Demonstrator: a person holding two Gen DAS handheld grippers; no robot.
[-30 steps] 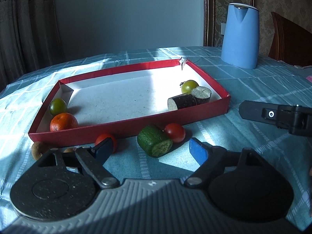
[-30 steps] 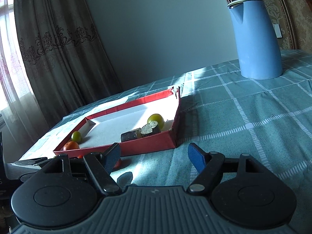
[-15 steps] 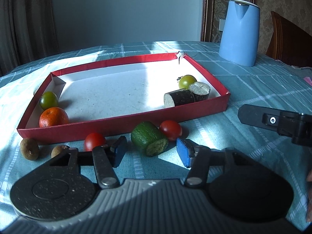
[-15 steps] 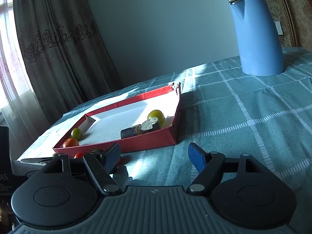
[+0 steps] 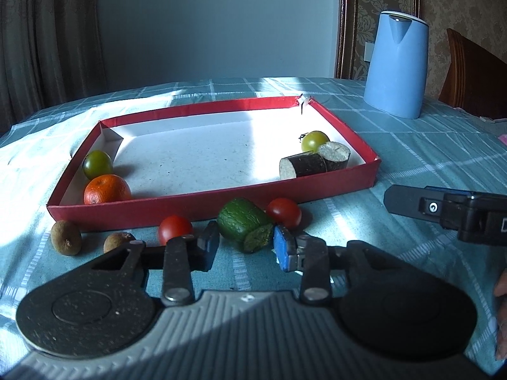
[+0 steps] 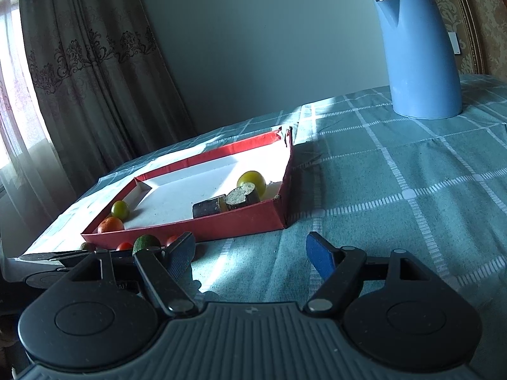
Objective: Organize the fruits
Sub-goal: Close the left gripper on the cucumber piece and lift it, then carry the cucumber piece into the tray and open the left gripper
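Note:
A red tray (image 5: 374, 172) (image 6: 253, 221) holds an orange (image 5: 107, 189), two green tomatoes (image 5: 97, 164) (image 5: 314, 141) and two dark cut pieces (image 5: 304, 165). In front of it lie a green cucumber piece (image 5: 245, 223), two red tomatoes (image 5: 175, 229) (image 5: 283, 212) and two brown fruits (image 5: 66, 237). My left gripper (image 5: 245, 248) is open, its fingers on either side of the near end of the cucumber piece, apart from it. My right gripper (image 6: 250, 253) is open and empty over the cloth, right of the fruit.
A blue kettle (image 5: 396, 63) (image 6: 418, 53) stands at the back right. A wooden chair (image 5: 469, 76) is behind it. The right gripper's finger (image 5: 443, 212) reaches in from the right in the left wrist view. Curtains hang at the left.
My left gripper has moved forward to the cucumber piece and its fingers have narrowed around it. My right gripper has barely moved.

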